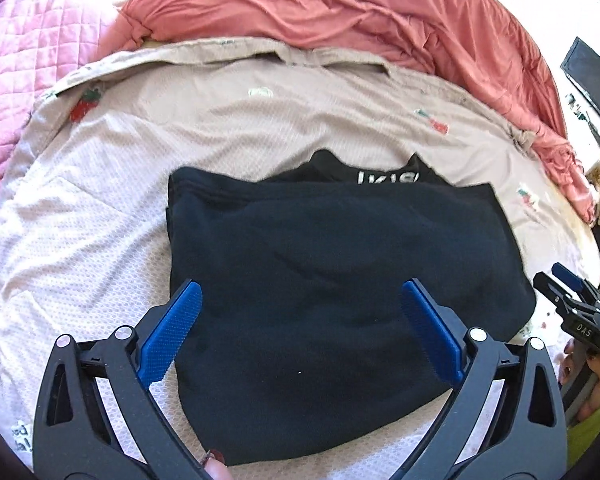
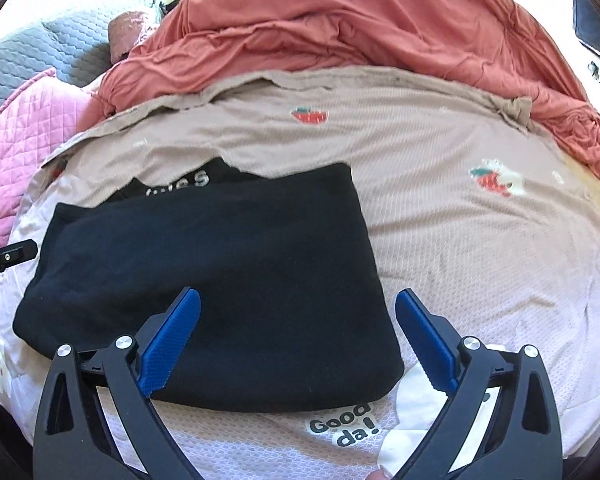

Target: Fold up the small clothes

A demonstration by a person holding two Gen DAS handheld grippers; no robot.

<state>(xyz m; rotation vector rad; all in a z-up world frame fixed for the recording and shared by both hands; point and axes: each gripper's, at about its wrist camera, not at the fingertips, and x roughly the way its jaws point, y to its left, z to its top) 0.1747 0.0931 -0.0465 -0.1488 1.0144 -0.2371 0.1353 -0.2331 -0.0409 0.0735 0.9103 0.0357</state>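
Observation:
A black garment (image 1: 340,272) lies folded flat on a beige strawberry-print sheet (image 1: 100,184); white lettering shows on its far layer. My left gripper (image 1: 300,308) is open and empty, hovering over the garment's near-left part. In the right wrist view the garment (image 2: 220,272) lies left of centre. My right gripper (image 2: 298,316) is open and empty above its near-right corner. The right gripper also shows at the right edge of the left wrist view (image 1: 572,296). The left gripper's tip (image 2: 8,258) shows at the left edge of the right wrist view.
A crumpled coral blanket (image 2: 360,28) lies along the far side of the bed. A pink quilted cover (image 1: 32,64) lies to the left. A grey quilted pillow (image 2: 52,52) sits far left. "Good da!" print (image 2: 346,426) marks the sheet near me.

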